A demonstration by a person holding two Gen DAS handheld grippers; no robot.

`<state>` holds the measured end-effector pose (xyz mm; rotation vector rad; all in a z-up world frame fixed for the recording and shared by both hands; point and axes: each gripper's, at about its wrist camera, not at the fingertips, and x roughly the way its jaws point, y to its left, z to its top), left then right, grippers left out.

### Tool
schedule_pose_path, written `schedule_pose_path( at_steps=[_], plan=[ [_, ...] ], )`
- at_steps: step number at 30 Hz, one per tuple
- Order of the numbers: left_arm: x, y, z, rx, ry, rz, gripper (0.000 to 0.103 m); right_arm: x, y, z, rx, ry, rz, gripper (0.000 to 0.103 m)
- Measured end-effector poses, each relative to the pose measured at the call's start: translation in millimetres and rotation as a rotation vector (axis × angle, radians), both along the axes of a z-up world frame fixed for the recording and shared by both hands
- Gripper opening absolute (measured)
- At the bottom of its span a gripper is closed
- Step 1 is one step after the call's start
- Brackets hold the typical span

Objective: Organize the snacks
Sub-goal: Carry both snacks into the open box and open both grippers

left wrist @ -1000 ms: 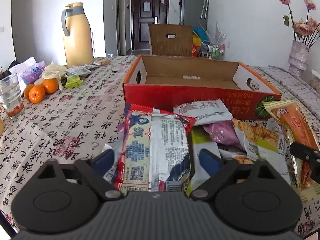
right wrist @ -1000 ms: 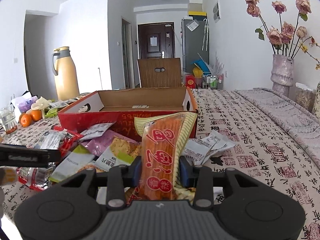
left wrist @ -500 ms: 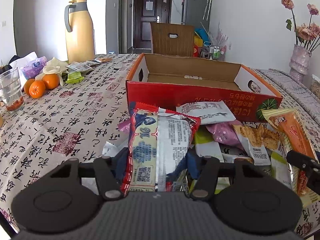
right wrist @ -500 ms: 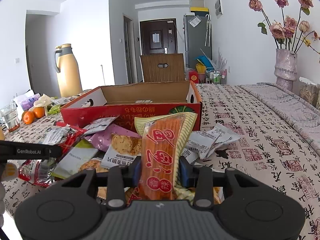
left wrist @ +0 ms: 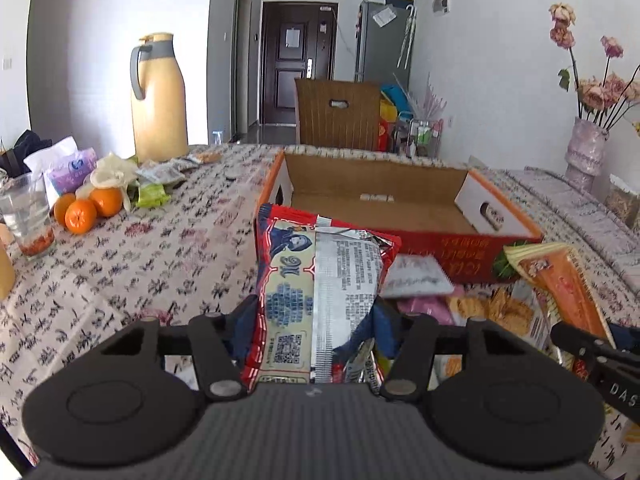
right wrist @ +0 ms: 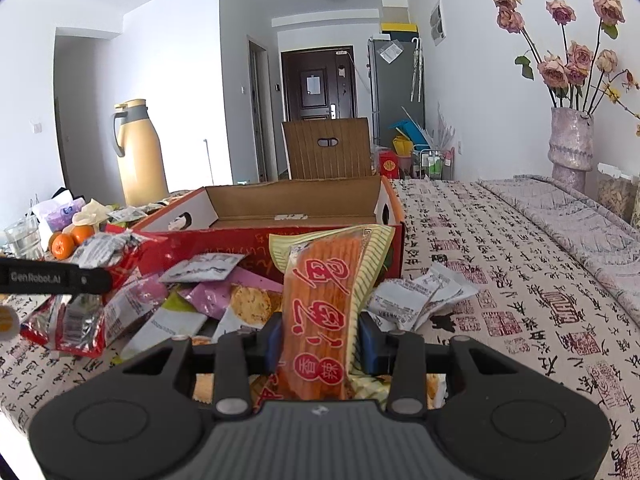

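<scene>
My left gripper (left wrist: 316,332) is shut on a red and silver snack packet (left wrist: 320,292) and holds it above the snack pile, in front of the open red cardboard box (left wrist: 440,240). My right gripper (right wrist: 320,340) is shut on an orange and yellow snack packet (right wrist: 324,300), also lifted in front of the box (right wrist: 224,240). Several loose snack packets (right wrist: 224,296) lie on the table before the box. The box floor looks almost bare. The right gripper and its packet show at the right of the left wrist view (left wrist: 560,288).
The patterned tablecloth (right wrist: 500,280) covers the table. A yellow thermos (left wrist: 158,96), oranges (left wrist: 88,208), a glass (left wrist: 28,216) and wrappers sit at the left. A vase of dried roses (right wrist: 570,140) stands at the far right. A wooden chair (right wrist: 328,148) is behind the box.
My left gripper has closed on the red and silver packet and lifted it off the pile. My right gripper has kept its hold on the orange packet and risen slightly.
</scene>
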<state>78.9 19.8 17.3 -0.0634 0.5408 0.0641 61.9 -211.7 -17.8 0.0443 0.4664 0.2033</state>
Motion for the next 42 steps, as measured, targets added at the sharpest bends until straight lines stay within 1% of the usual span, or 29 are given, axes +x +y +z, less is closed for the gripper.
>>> schedule_pose_path(
  at_steps=[6, 12, 19, 24, 28, 32, 36, 41, 42],
  plan=[
    [15, -2, 20, -0.007, -0.048, -0.013, 0.059, 13, 2, 15, 0.014, -0.033, 0.01, 0.038],
    [42, -7, 39, -0.014, -0.077, -0.021, 0.059, 43, 4, 39, 0.036, -0.069, 0.008, 0.038],
    [84, -12, 59, -0.02, -0.102, -0.02, 0.059, 96, 9, 64, 0.059, -0.087, 0.02, 0.038],
    [120, -13, 61, -0.032, -0.086, -0.005, 0.059, 148, 15, 72, 0.077, -0.048, 0.023, 0.038],
    [147, -11, 53, -0.042, -0.056, 0.009, 0.059, 185, 23, 65, 0.073, -0.006, 0.019, 0.038],
    [168, -7, 37, -0.054, -0.016, 0.02, 0.059, 211, 25, 47, 0.08, 0.052, 0.008, 0.038],
    [180, -2, 20, -0.068, 0.021, 0.026, 0.059, 223, 25, 26, 0.079, 0.095, 0.007, 0.038],
    [187, 1, 6, -0.079, 0.053, 0.02, 0.06, 229, 25, 17, 0.076, 0.116, 0.007, 0.04],
    [188, 1, 5, -0.081, 0.057, 0.016, 0.061, 230, 24, 15, 0.073, 0.123, 0.004, 0.042]
  ],
)
